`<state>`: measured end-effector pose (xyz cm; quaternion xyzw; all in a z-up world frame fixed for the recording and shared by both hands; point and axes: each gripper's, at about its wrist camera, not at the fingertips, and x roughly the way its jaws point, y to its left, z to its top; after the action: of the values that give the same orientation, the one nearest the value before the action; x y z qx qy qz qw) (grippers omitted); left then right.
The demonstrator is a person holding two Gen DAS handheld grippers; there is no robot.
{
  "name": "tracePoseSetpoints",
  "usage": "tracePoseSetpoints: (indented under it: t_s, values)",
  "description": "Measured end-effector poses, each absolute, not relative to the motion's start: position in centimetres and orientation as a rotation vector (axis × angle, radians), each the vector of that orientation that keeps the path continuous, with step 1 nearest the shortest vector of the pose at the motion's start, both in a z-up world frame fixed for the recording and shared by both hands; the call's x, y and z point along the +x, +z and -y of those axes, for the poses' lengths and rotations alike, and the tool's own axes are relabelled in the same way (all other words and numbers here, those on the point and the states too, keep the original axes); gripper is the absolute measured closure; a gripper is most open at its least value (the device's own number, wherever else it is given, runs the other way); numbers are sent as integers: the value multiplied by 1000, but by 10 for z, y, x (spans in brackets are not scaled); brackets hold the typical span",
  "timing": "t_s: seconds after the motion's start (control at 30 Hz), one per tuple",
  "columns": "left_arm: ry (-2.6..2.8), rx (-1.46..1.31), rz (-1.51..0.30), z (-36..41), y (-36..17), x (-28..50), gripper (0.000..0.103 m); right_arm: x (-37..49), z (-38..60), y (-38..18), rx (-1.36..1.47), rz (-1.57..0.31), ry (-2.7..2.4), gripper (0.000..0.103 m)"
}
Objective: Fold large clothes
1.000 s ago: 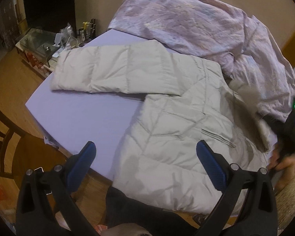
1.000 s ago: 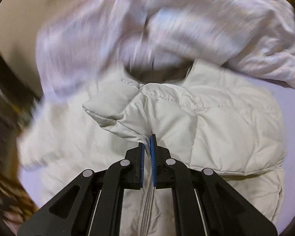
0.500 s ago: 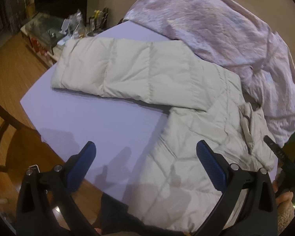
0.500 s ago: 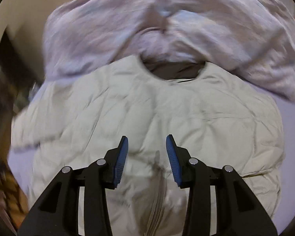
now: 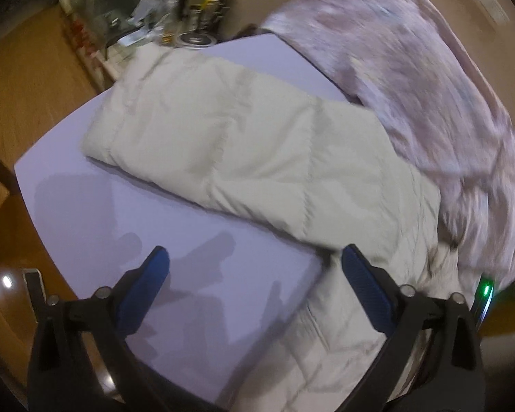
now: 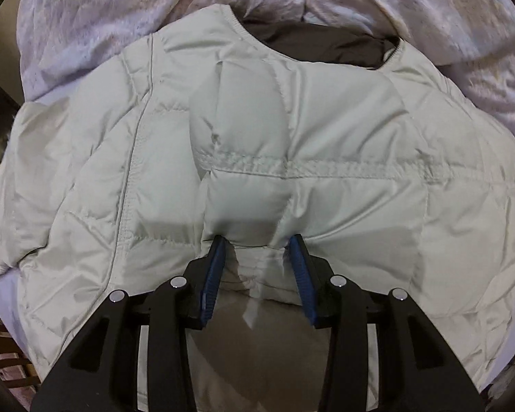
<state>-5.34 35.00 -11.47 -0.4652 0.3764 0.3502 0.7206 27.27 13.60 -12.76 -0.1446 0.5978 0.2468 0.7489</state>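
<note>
We held the right hand-held gripper (image 6: 257, 255) part-open astride a ridge of the puffy jacket (image 6: 292, 144), pads not clamping; the left hand-held gripper (image 5: 254, 267) gaped empty. We judged slick padding could slip any pinch. The jacket lay on a lavender table (image 5: 127, 226), rumpled quilt (image 5: 412, 68) at one o'clock, wooden floor around.

No text, label, brand, number or sign can be read in either view. The clutter at about eleven o'clock in the left wrist view is too blurred and small to show any lettering.
</note>
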Motion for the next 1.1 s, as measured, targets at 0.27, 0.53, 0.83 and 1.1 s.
tracePoseSetpoints:
  t_s: [0.27,0.53,0.83,1.1]
  values:
    - [917,-1260,-680,-395,-146,-84,25,271,-136,-131,-295,-1297,554,60]
    - [985,-1373,-549,-420,-162,-105,46,273,-134,-131,-293,-1303,555,60]
    - [938,-1348,-474,-436,-149,-113,100,273,-133,-129,-296,-1303,556,59]
    - [736,-1041,-401,-410,-53,-67,101,275,-125,-123,-265,-1334,571,52]
